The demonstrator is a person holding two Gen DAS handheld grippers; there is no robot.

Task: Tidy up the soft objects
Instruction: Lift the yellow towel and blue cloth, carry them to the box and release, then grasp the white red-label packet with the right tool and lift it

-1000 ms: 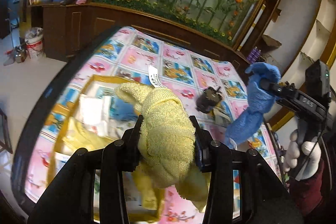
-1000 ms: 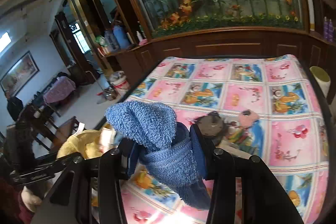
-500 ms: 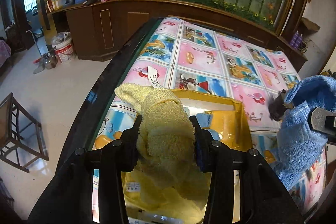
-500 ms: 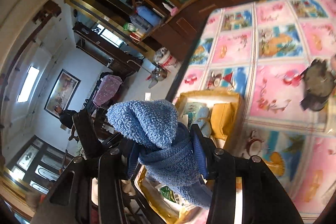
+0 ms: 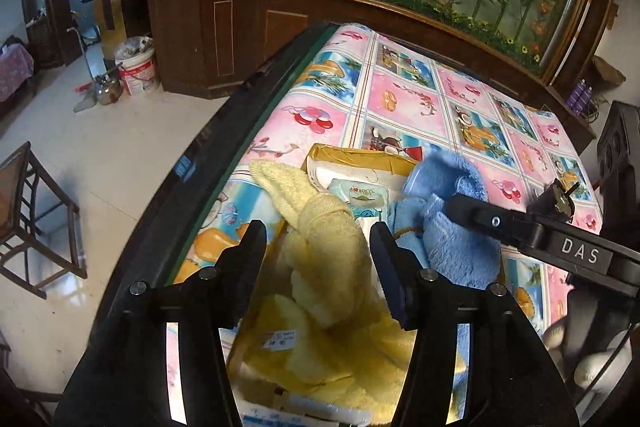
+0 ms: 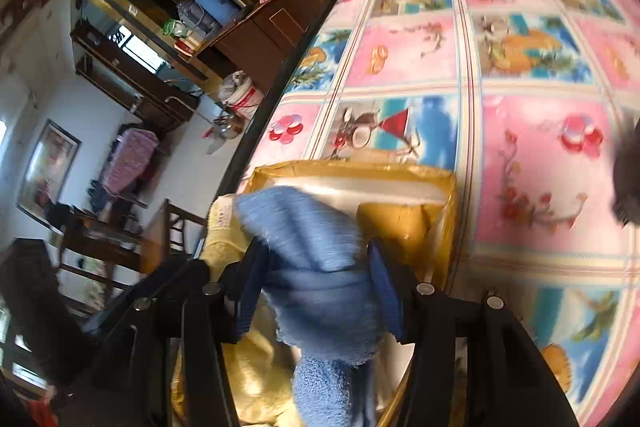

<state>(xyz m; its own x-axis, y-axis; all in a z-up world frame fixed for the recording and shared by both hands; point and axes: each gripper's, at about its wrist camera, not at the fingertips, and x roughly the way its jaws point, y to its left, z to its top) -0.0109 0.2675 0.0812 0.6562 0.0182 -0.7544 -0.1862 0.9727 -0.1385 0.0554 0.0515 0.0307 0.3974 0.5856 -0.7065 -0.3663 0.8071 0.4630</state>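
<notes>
A yellow towel [image 5: 328, 267] lies slumped in the yellow cardboard box [image 5: 360, 153]. My left gripper [image 5: 318, 259] is open around it, its jaws apart from the cloth. My right gripper [image 6: 316, 287] is shut on a blue towel [image 6: 316, 259] and holds it over the box [image 6: 404, 171], right beside the yellow towel [image 6: 224, 227]. In the left wrist view the blue towel [image 5: 452, 223] hangs from the right gripper [image 5: 472, 217] just right of my left fingers. A wipes pack [image 5: 360, 195] lies in the box.
The box sits near the left edge of a table with a pink and blue patterned cloth [image 5: 420, 99]. A dark small object [image 5: 556, 201] lies on the cloth to the right. A wooden chair [image 5: 32, 227] and a bucket [image 5: 136, 71] stand on the floor.
My left gripper has opened and let the yellow towel drop into the box. My right gripper has brought the blue towel lower over the box, close to the yellow towel.
</notes>
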